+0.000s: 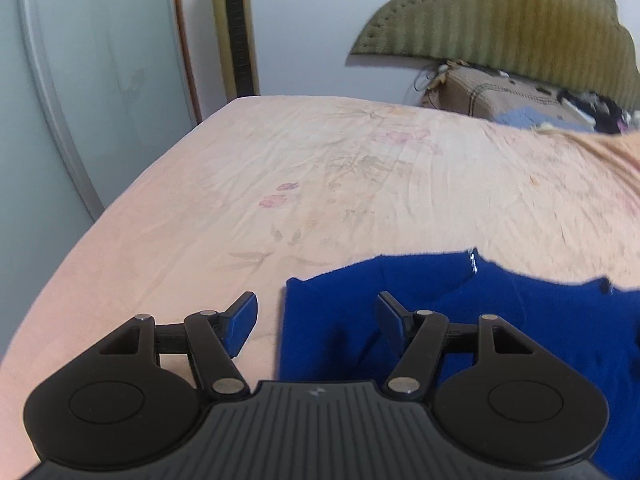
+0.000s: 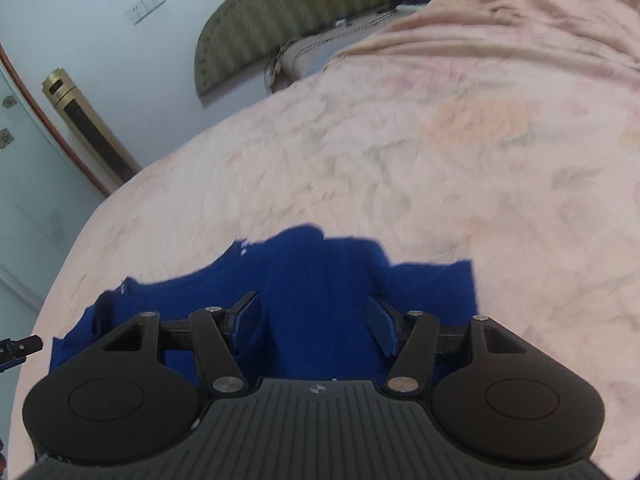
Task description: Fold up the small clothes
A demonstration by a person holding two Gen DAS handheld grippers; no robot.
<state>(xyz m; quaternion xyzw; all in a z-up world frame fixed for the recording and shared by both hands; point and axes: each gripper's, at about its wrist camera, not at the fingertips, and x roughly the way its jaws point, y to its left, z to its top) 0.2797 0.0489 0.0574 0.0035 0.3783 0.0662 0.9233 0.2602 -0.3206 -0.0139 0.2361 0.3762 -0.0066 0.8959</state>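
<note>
A small royal-blue garment [image 1: 520, 320] lies on the pink bed sheet [image 1: 320, 184]. In the left wrist view its left edge sits between the fingers of my left gripper [image 1: 316, 320], which is open and hovers over that edge; the left finger is over bare sheet. In the right wrist view the same garment [image 2: 312, 280] spreads under my right gripper [image 2: 314, 326], which is open above its middle and right part. A small white mark [image 2: 245, 249] shows near its far edge. The left gripper's tip [image 2: 20, 348] shows at the far left.
The bed's left edge curves down beside a pale wardrobe door [image 1: 80, 80]. A gold tower unit [image 1: 236, 28] stands by the wall. An olive quilted headboard [image 1: 520, 20] and cluttered cushions [image 1: 500, 96] lie at the bed's far end. A rumpled pink blanket [image 2: 520, 8] rises far right.
</note>
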